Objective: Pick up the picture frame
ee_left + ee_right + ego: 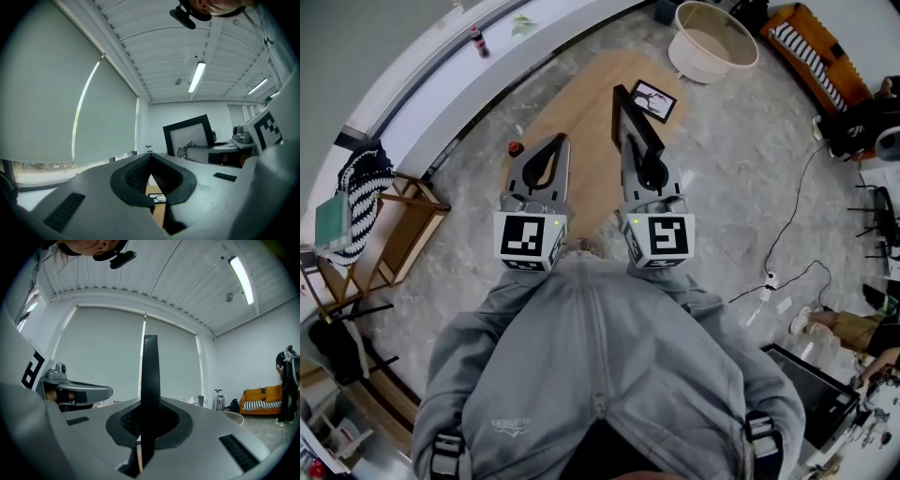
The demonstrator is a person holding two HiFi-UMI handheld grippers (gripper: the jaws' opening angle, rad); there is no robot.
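While the person stands over the brown wooden counter (572, 103), the right claw (649, 169) pinches the black picture frame (630, 117) tight. The frame stands up straight in that claw, over the counter. In the right gripper view the frame (150, 376) shows only its thin black edge, squeezed in the middle of the claw (149, 420). In the left gripper view the same frame (190, 136) shows its front, which is white with a small black drawing in the bottom corner.

The left claw (546, 159) is pressed together and holds nothing. It floats just beside the right claw, and both point the same way. Through the small gap under the left claw (151, 176) you can see the counter.

A second frame (654, 100) lies flat on the far end of the counter, near the held one. A little red thing (516, 148) sits by the left claw. A big white tub (712, 42) stands on the floor past the counter.
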